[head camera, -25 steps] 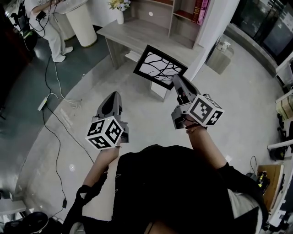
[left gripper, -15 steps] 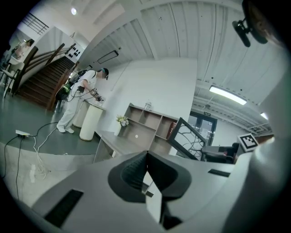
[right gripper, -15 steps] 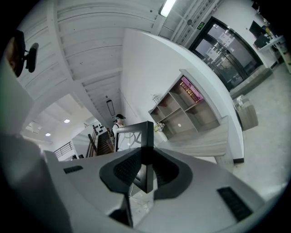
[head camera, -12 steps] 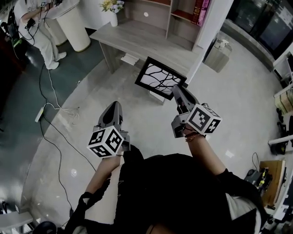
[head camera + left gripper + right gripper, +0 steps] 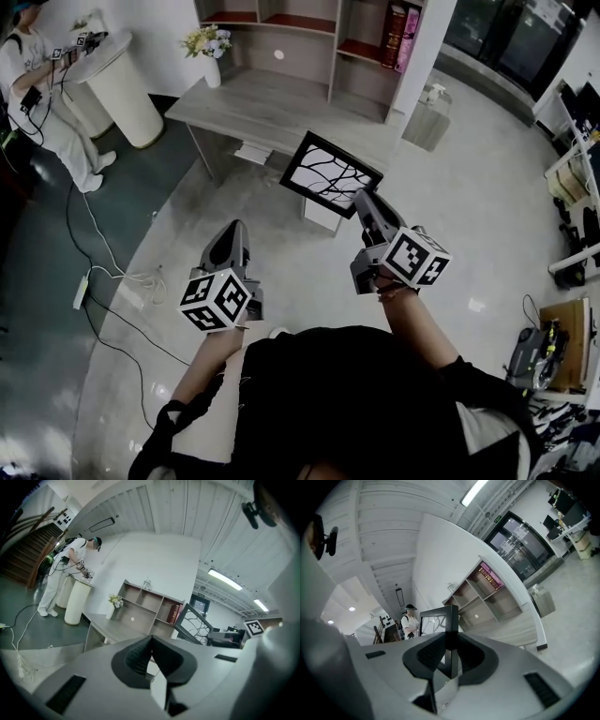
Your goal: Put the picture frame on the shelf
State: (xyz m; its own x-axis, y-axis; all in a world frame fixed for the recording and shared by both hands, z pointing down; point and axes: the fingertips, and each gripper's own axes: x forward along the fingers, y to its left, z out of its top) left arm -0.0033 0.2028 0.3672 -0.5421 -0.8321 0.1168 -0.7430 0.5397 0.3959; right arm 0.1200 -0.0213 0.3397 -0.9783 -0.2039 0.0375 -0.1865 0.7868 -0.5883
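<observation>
The black picture frame (image 5: pixel 330 174), showing white branch art, hangs above the floor in front of the grey desk (image 5: pixel 272 112). My right gripper (image 5: pixel 361 199) is shut on its lower right edge. In the right gripper view the frame's dark edge (image 5: pixel 451 616) stands upright between the pads of the right gripper (image 5: pixel 451 641). The wooden shelf unit (image 5: pixel 309 37) rises behind the desk. My left gripper (image 5: pixel 234 230) hovers lower left of the frame, shut and empty; in its own view the left gripper (image 5: pixel 151 641) has its pads together, with the frame (image 5: pixel 197 623) off to the right.
A vase of flowers (image 5: pixel 211 56) stands on the desk's left end, and books (image 5: pixel 398 33) fill the shelf's right compartment. At the far left a person (image 5: pixel 42 94) stands by a white round pedestal (image 5: pixel 127 84). Cables (image 5: pixel 103 253) trail over the floor. A grey bin (image 5: pixel 427 117) sits right of the desk.
The view has shifted so that more of the shelf unit shows at the top. Both grippers keep their places relative to each other, and the frame stays in the right gripper.
</observation>
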